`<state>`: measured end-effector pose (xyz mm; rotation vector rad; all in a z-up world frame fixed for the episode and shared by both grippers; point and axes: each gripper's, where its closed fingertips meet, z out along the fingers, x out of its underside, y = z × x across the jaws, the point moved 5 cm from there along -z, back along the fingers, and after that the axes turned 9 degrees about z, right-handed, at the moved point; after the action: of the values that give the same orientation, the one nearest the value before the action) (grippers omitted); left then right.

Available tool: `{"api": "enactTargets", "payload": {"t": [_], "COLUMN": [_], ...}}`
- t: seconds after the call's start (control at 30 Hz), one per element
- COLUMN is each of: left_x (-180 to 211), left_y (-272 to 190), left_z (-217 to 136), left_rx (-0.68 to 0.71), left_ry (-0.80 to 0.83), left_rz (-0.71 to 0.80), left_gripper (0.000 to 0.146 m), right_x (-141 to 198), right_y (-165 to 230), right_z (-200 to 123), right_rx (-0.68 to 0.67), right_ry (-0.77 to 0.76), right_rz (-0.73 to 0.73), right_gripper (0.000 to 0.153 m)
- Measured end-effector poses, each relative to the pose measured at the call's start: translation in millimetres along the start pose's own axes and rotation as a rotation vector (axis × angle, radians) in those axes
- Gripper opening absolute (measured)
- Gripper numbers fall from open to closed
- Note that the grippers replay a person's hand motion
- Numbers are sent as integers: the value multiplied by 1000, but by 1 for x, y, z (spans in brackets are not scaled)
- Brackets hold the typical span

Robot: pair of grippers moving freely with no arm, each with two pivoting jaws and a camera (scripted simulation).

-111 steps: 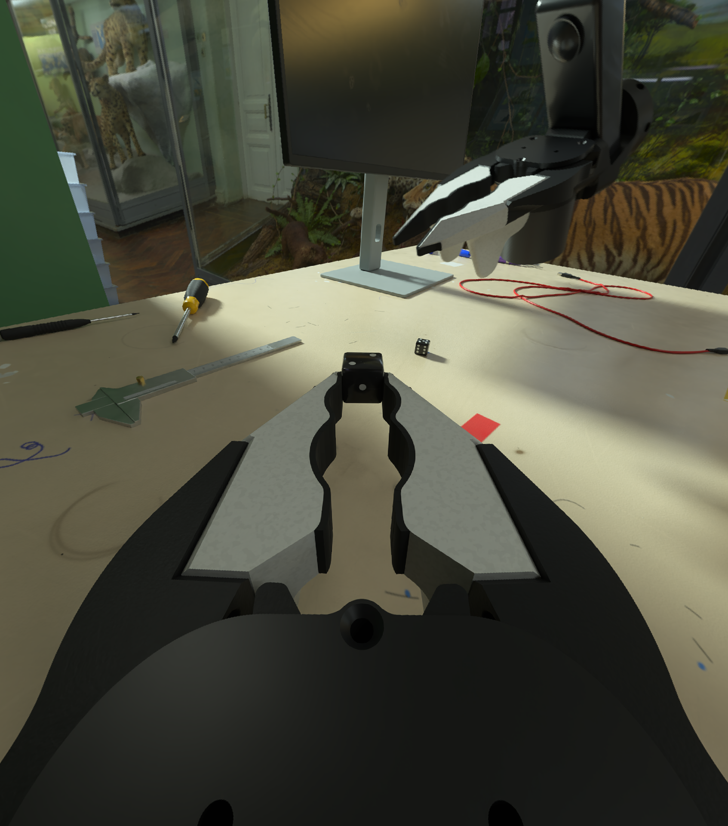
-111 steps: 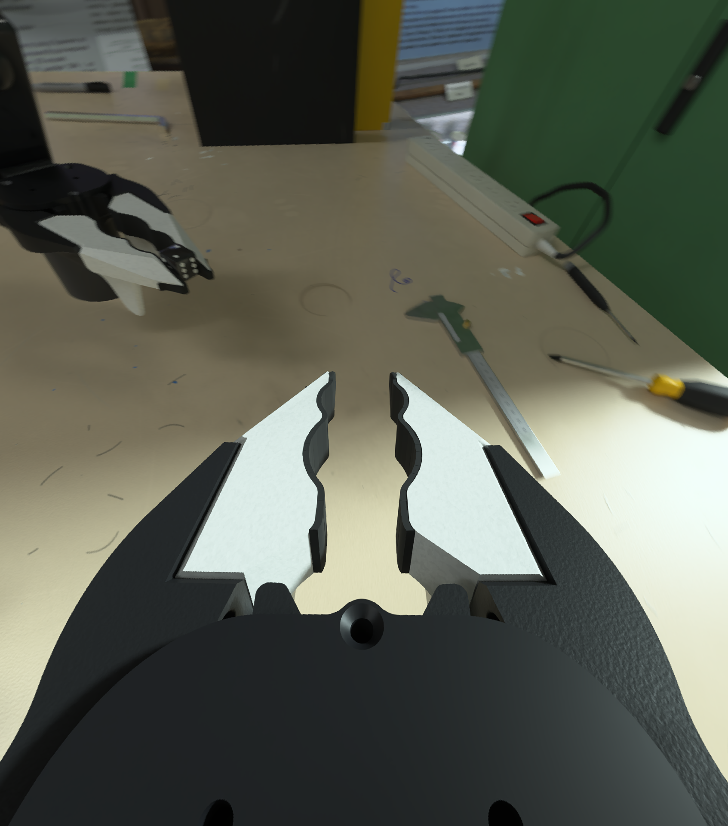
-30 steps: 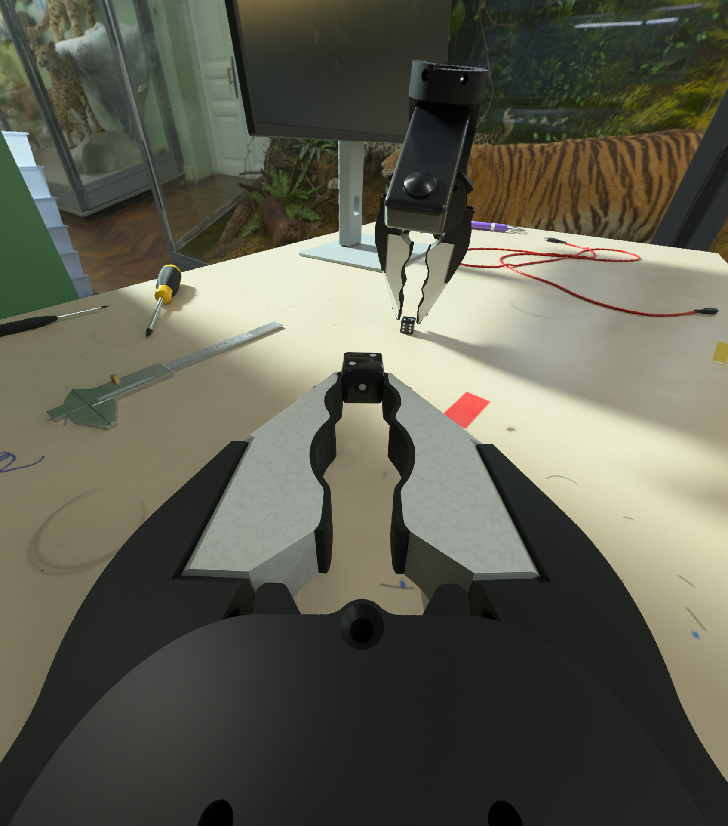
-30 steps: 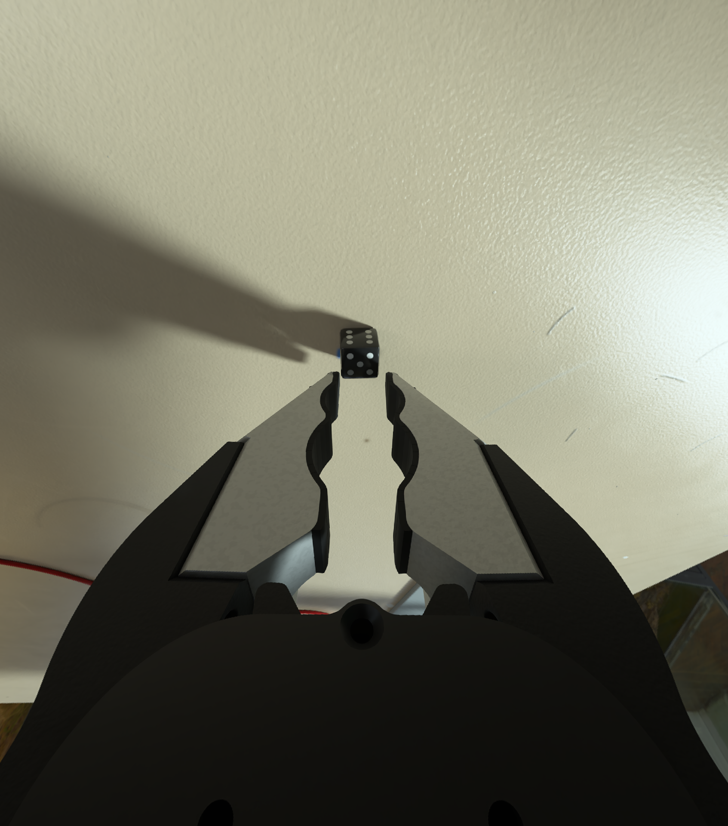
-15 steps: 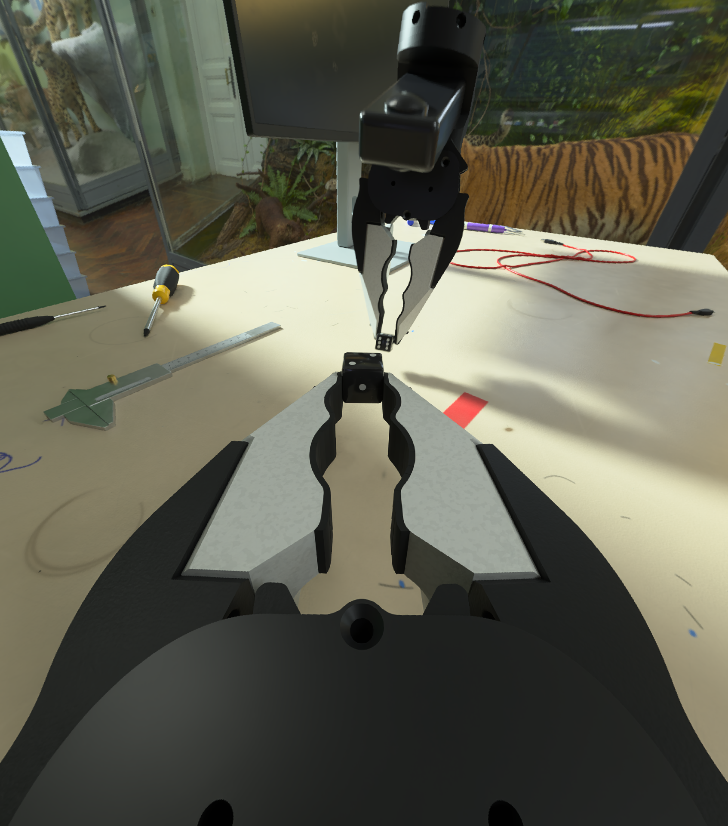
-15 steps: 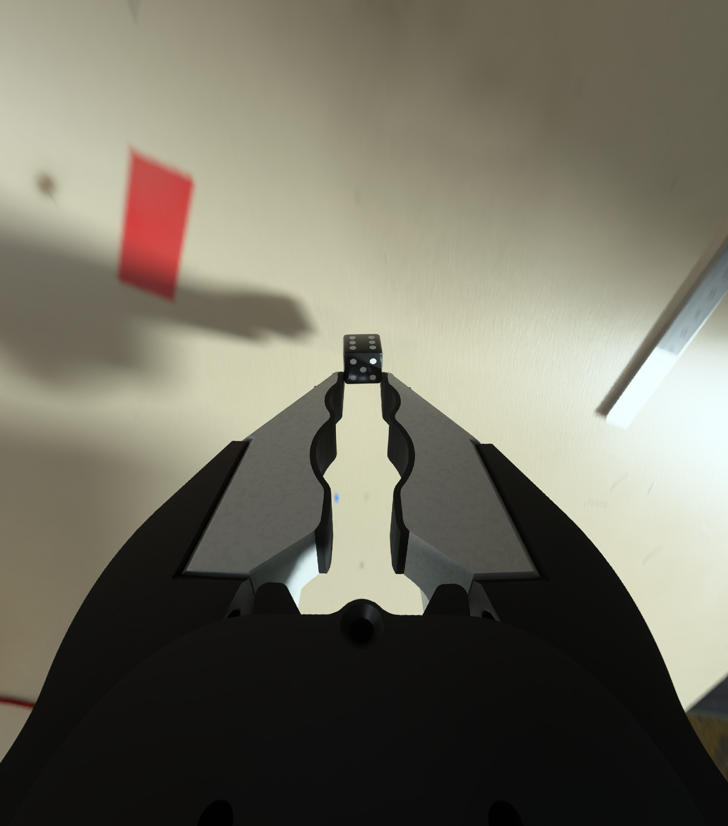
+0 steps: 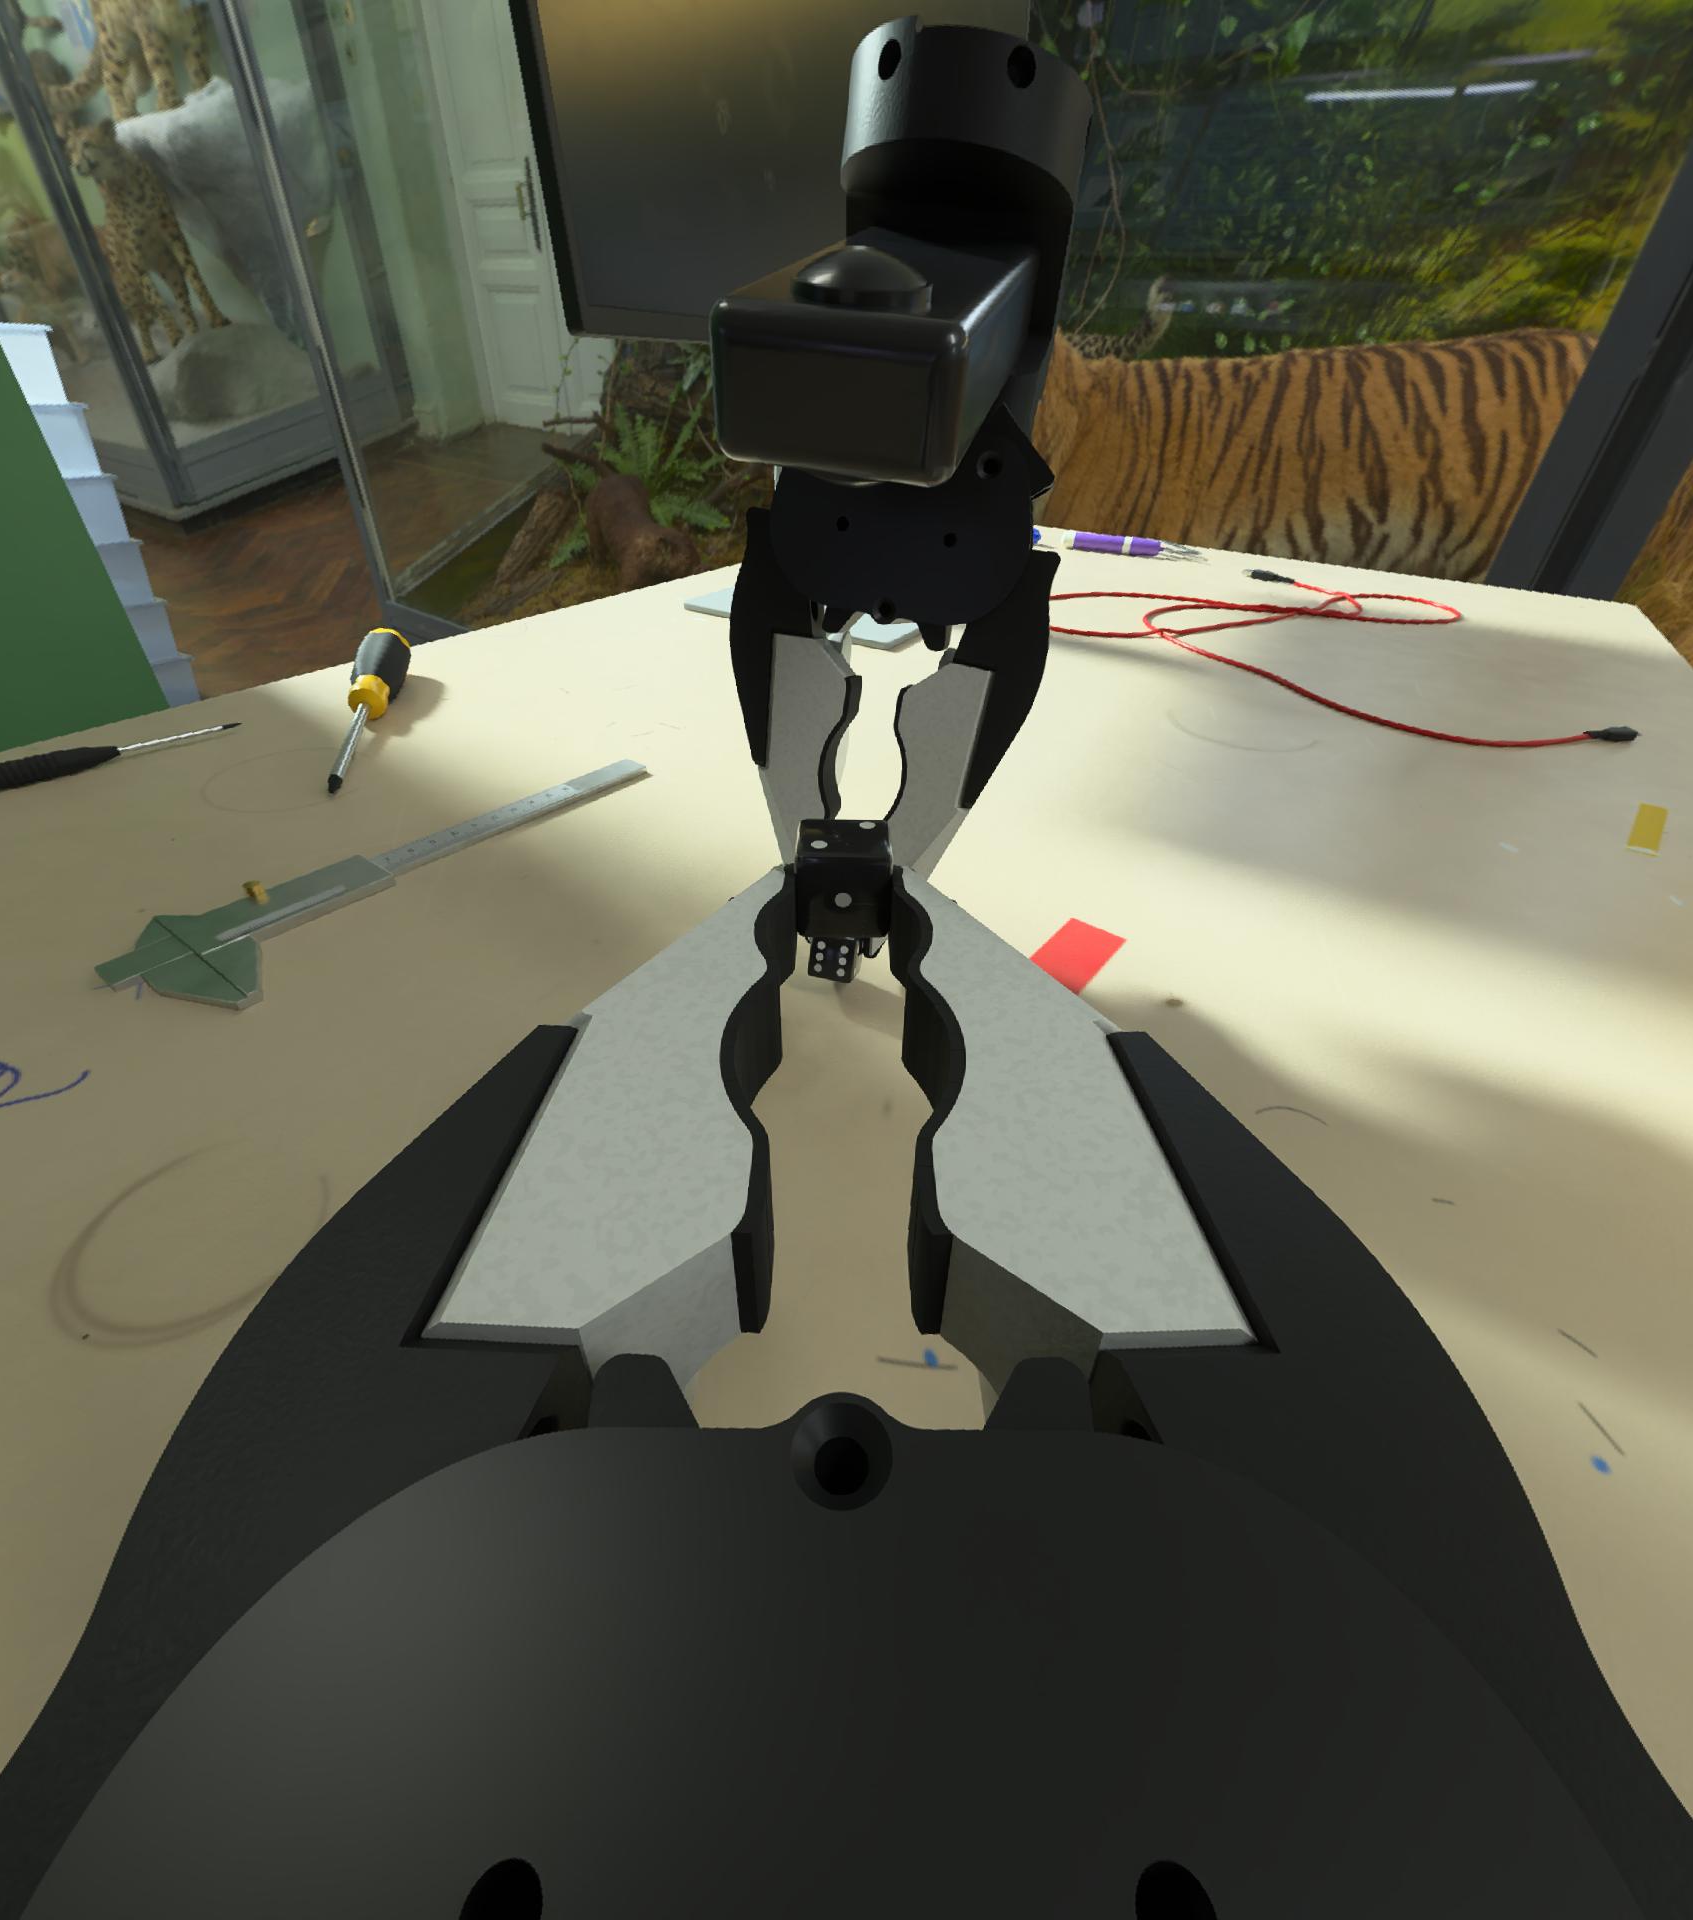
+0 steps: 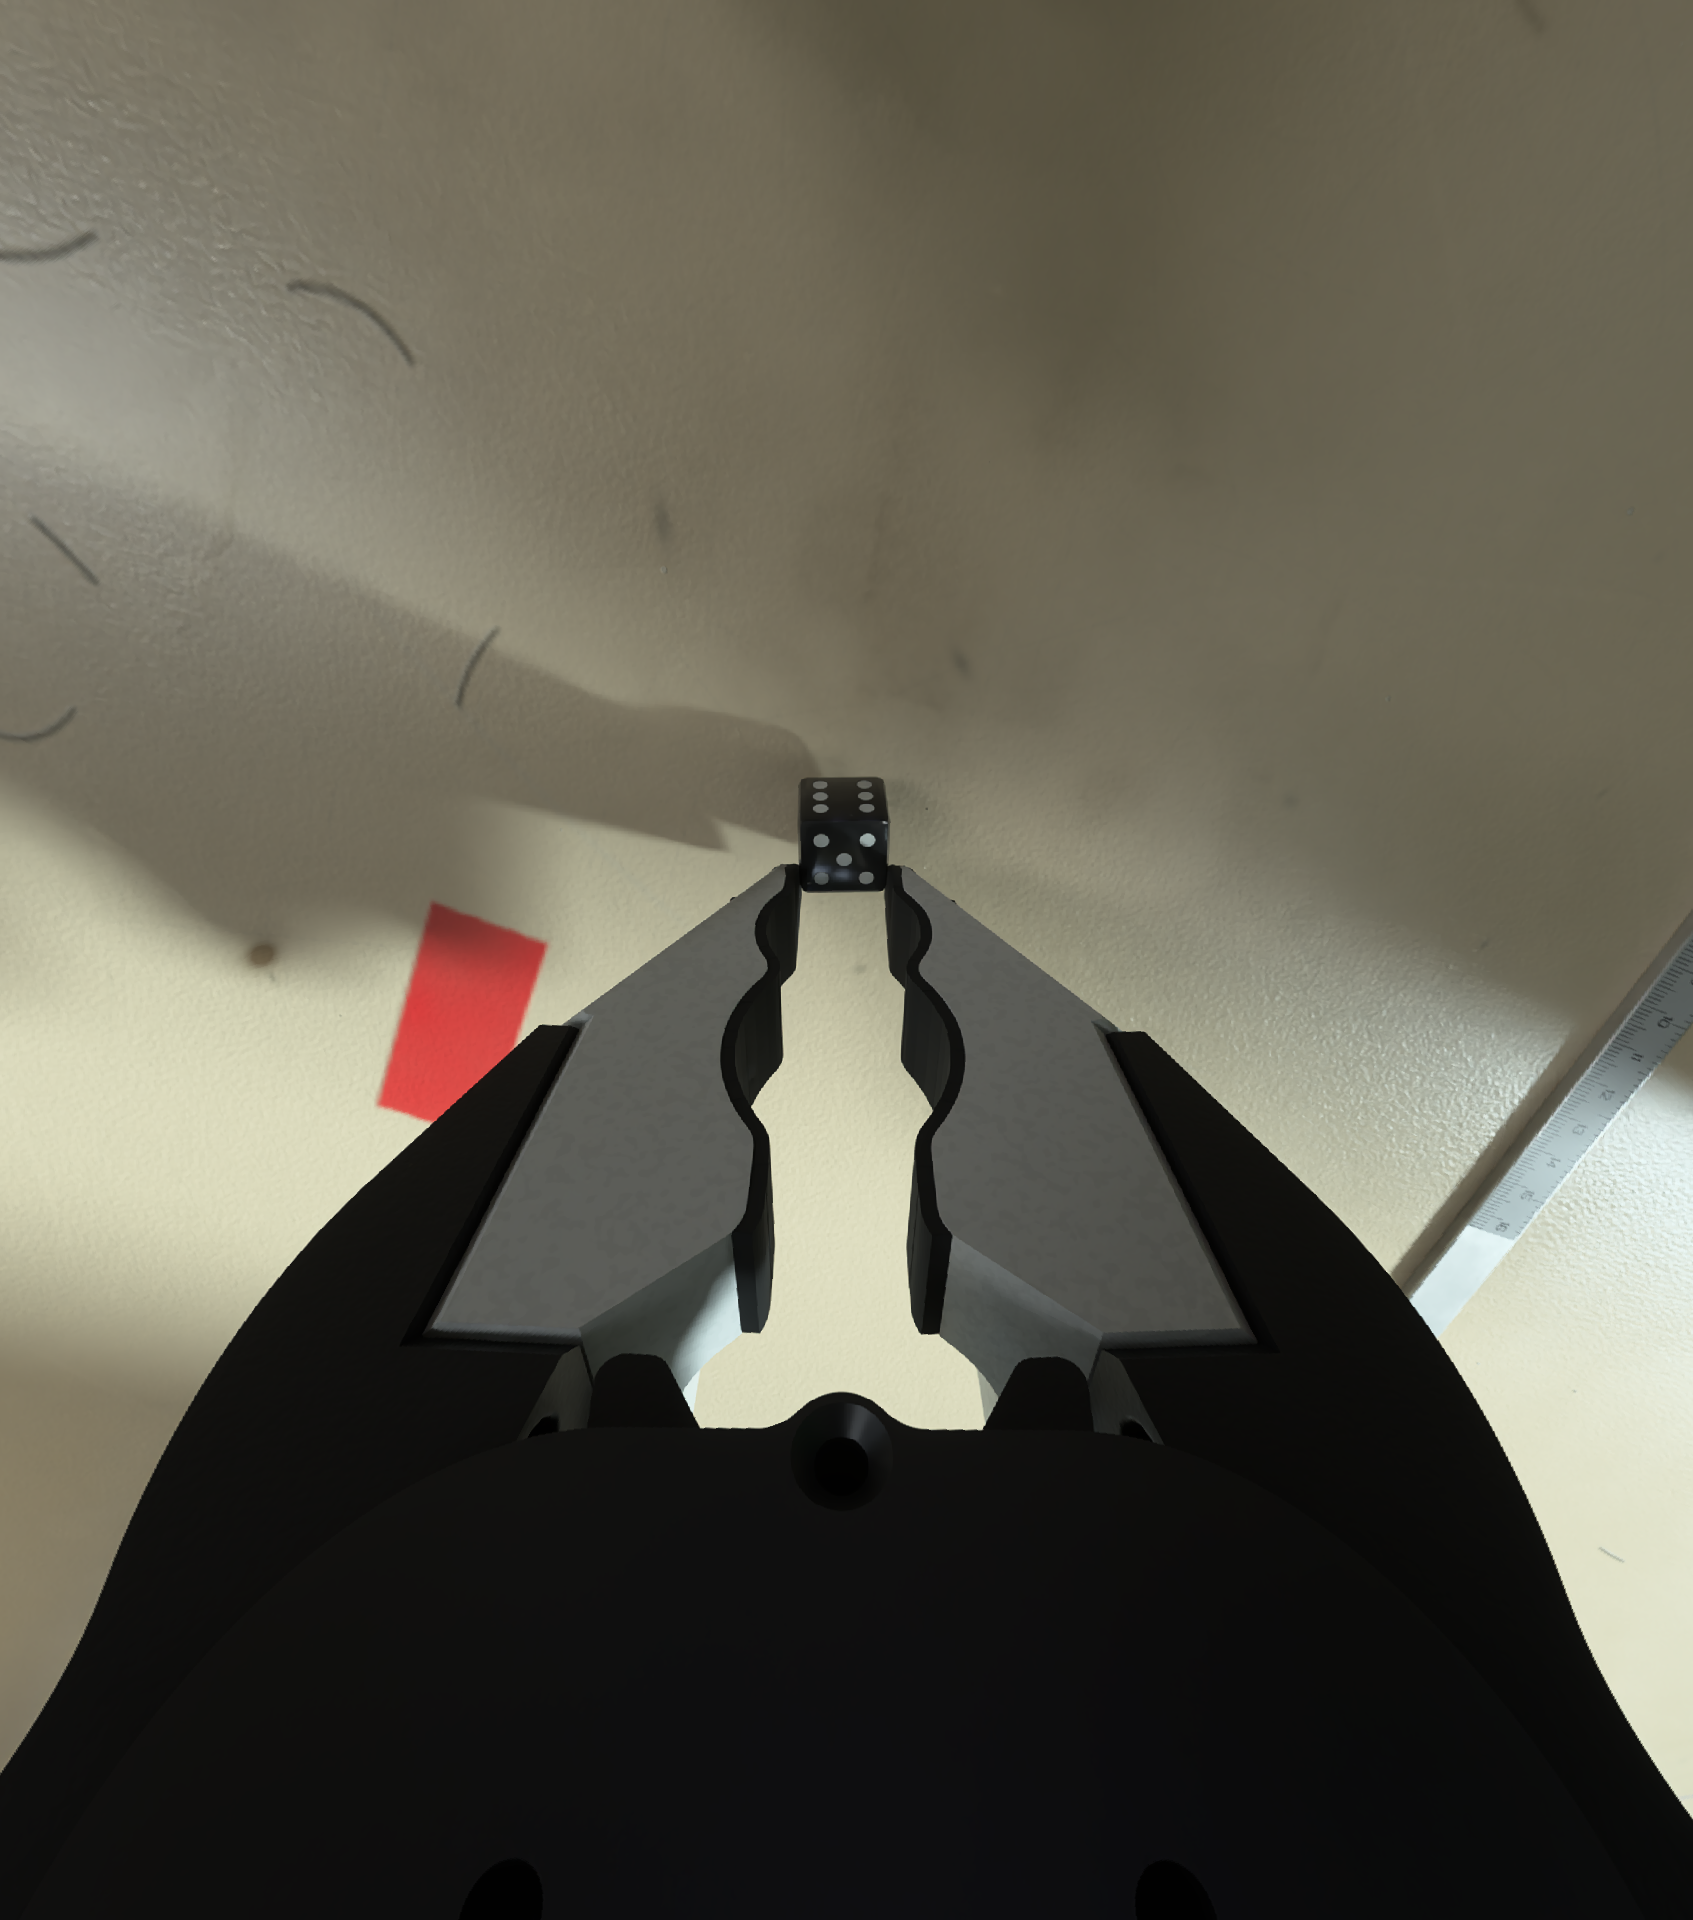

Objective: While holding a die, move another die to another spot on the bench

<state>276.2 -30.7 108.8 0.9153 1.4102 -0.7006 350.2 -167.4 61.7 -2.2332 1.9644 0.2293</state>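
My left tongs [image 7: 842,883] are clenched on a black die [image 7: 843,878], pinched at the very tips and carried clear above the worktop [image 7: 1341,935]. It sits square in the grip, a single-pip face turned back toward my camera. A cube has no long axis to speak of.

My right tongs [image 8: 842,883] point steeply down at the worktop and grip a second, smaller-looking black die [image 8: 843,831] at their tips. Its six-pip face is turned away from my camera, toward the worktop, and the five-pip face is turned toward it. From the left wrist view I see those right tongs [image 7: 837,961] descending just beyond my left tips, their die [image 7: 829,957] showing in the gap below the held one, a six-pip face toward me. I cannot tell whether it touches the worktop.

A red patch [image 8: 461,1013] lies just left of the right tongs; a steel ruler [image 8: 1642,1049] lies off to their right. In the left view a caliper [image 7: 302,914] and a yellow-collared screwdriver [image 7: 364,707] lie to the left, a red cable [image 7: 1341,665] far right.
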Motion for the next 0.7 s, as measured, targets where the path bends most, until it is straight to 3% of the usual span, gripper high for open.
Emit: {"api": "enactTargets", "payload": {"t": [0.1, 0.2, 0.27, 0.7], "left_x": [0, 0, 0, 0], "left_y": [0, 0, 0, 0], "left_z": [0, 0, 0, 0], "left_rx": [1, 1, 1, 2], "left_ry": [0, -1, -1, 2], "left_rz": [0, -1, -2, 1], "left_gripper": [16, 16, 16, 16], "right_x": [-1, -1, -1, 9], "right_y": [1, 2, 3, -1], "right_z": [2, 1, -2, -3], "right_rx": [-6, -24, -40, -45], "right_ry": [-14, -43, -84, -191], "right_rz": [7, 18, 24, 154], "right_gripper": [16, 39, 44, 41]}}
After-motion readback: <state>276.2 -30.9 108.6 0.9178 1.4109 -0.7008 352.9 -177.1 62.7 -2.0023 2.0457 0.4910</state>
